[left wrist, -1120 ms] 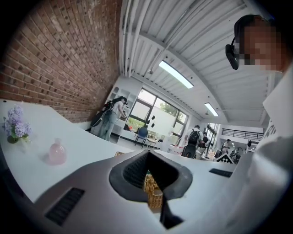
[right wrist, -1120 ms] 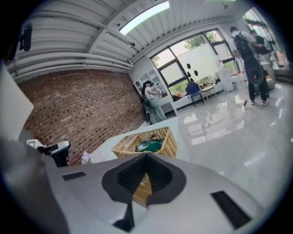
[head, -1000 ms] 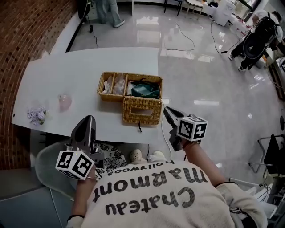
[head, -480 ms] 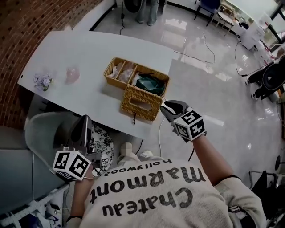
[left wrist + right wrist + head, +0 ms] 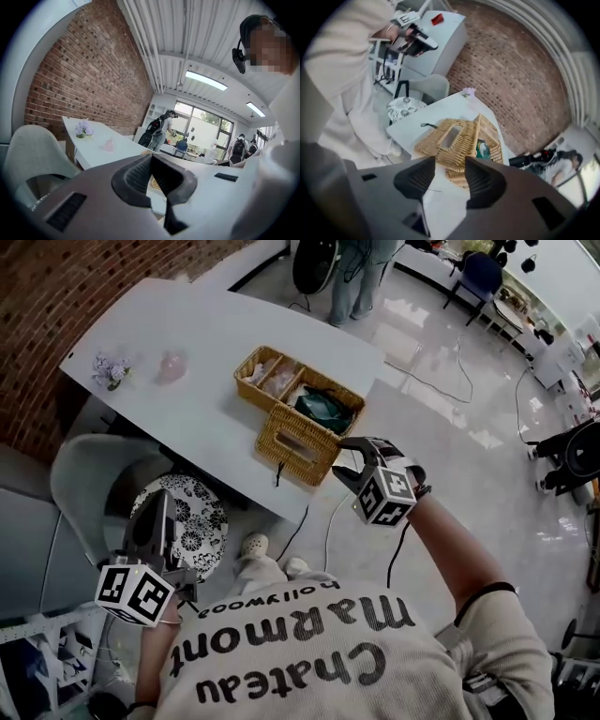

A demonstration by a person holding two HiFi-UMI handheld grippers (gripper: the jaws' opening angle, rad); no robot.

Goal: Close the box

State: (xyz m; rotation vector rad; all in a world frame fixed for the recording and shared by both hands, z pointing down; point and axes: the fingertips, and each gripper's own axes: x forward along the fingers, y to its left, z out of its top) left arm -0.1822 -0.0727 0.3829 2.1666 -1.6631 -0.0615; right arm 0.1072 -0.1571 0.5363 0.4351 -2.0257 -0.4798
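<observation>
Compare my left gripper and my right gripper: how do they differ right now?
Jaws: the left gripper's are shut together, while the right gripper's stand apart and are opening, with nothing between them.
Position: the left gripper hangs low by the chair, short of the table, while the right gripper is raised beside the wicker box, near its open lid.
Shared: both hold nothing.

The wicker box (image 5: 319, 465) holds pale items (image 5: 273, 378) too small to identify

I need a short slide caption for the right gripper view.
Right claw, empty and opening, faces the open wicker box on the white table.
</observation>
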